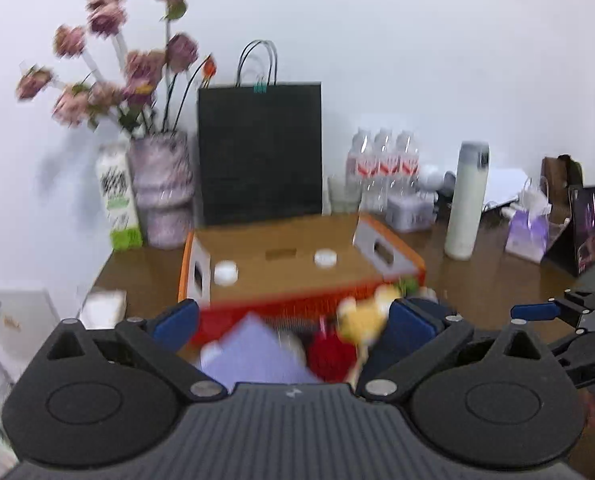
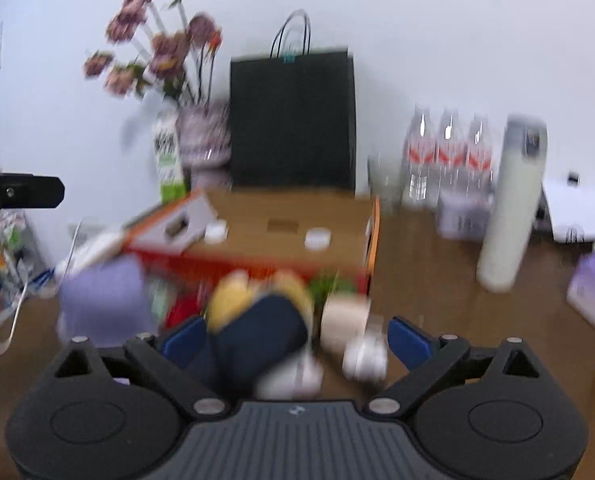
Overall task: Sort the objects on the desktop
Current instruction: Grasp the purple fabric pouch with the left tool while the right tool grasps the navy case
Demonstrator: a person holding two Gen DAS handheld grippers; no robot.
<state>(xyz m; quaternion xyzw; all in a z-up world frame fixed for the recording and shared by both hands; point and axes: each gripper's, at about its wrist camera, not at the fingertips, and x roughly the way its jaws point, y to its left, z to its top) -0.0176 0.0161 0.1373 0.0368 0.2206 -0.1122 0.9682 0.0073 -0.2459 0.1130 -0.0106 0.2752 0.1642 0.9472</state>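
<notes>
Both views are motion-blurred. An orange-rimmed cardboard box (image 1: 297, 268) (image 2: 289, 236) lies on the brown desk with its flaps out and two white round lids (image 1: 325, 258) on top. In front of it is a heap: a purple box (image 1: 253, 352) (image 2: 105, 300), a red ball (image 1: 329, 354), a yellow plush toy (image 1: 365, 316) (image 2: 237, 300), a dark blue thing (image 2: 261, 340) and a beige roll (image 2: 343, 328). My left gripper (image 1: 293, 320) stands open over the heap, its pads clear of it. My right gripper (image 2: 297, 340) is open too, and I cannot tell whether the blue thing touches a pad.
Against the white wall stand a vase of pink flowers (image 1: 161, 188), a milk carton (image 1: 117, 196), a black paper bag (image 1: 259, 152), three water bottles (image 1: 381, 164) and a tall white flask (image 1: 467, 200). Small gift bags (image 1: 577, 224) sit at the right. The desk's left edge (image 1: 101, 276) is close.
</notes>
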